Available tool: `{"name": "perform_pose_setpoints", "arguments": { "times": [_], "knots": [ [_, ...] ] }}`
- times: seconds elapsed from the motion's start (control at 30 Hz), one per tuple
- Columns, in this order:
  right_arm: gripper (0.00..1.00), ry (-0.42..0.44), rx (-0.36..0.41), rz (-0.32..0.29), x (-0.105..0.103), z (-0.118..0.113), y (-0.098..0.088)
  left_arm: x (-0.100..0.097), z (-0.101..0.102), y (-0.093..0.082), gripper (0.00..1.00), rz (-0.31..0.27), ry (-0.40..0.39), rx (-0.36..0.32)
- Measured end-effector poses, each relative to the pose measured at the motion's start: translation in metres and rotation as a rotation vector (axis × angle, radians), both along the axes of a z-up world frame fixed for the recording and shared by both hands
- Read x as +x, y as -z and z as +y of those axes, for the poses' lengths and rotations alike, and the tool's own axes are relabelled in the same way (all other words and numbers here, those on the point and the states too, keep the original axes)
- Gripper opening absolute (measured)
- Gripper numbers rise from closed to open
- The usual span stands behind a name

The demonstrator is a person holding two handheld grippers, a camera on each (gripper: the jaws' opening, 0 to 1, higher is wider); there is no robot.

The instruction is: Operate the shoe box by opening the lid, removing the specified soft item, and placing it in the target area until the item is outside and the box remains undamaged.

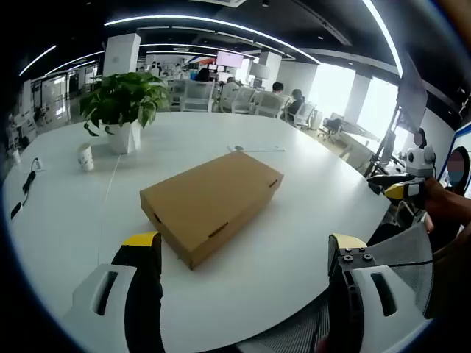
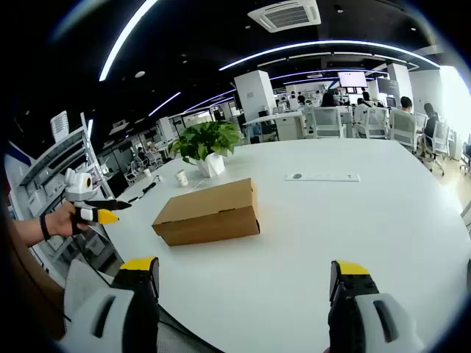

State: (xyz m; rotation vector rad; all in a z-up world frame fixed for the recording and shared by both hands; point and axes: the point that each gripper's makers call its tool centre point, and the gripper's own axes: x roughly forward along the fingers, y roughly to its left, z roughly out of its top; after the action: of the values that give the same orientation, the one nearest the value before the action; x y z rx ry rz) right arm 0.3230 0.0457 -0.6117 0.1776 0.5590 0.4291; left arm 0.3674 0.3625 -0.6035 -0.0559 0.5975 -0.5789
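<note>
One box point(image 1: 212, 204), lid shut, lies flat on the white tabletop point(image 1: 294, 250), back from the near edge and toward the middle. From my left gripper point(image 1: 246, 254) it sits ahead and a bit left of the gap between the jaws, not touching; jaws wide apart, nothing held. From my right gripper point(image 2: 246, 276) the box point(image 2: 208, 212) is ahead and left of centre, well clear of the jaws, also apart and empty. One plant point(image 1: 124, 103) in a white pot stands near the far edge, one small cup point(image 1: 86, 157) just beside it. One flat white strip point(image 2: 322, 177) lies past the box. Both grippers hover off the near edge, level, pointing at the box. A hand point(image 2: 62, 219) grips the left gripper's handle.
</note>
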Motion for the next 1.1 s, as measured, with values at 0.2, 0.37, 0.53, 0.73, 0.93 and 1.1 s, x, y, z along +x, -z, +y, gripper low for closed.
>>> {"name": "perform_pose_setpoints", "arguments": {
  "times": [0.2,0.37,0.53,0.73,0.93,1.1],
  "knots": [
    [0.97,-0.001,0.001,0.001,0.0005,0.0002,0.0002,0.0005,-0.0013,0.0003,0.94,0.001,0.004,0.001],
    [0.97,-0.001,0.0,0.001,0.0007,-0.0007,0.0008,0.0009,-0.0011,0.0001,0.94,0.001,0.003,0.001],
    [0.96,0.001,0.0,0.002,0.0004,-0.001,0.0012,0.0002,0.0003,0.0014,0.94,0.003,0.001,0.003],
    [0.96,0.001,0.001,0.002,-0.0002,-0.0002,0.0012,0.0002,0.0021,0.0019,0.94,0.004,-0.003,0.003],
    [0.96,0.001,0.001,0.002,-0.0002,0.0004,0.0006,0.0004,0.0013,0.0013,0.94,0.003,-0.002,0.002],
    [0.96,0.001,-0.001,0.003,-0.0009,0.0006,0.001,0.0004,0.0007,0.0015,0.94,0.004,-0.001,0.004]
  ]
}}
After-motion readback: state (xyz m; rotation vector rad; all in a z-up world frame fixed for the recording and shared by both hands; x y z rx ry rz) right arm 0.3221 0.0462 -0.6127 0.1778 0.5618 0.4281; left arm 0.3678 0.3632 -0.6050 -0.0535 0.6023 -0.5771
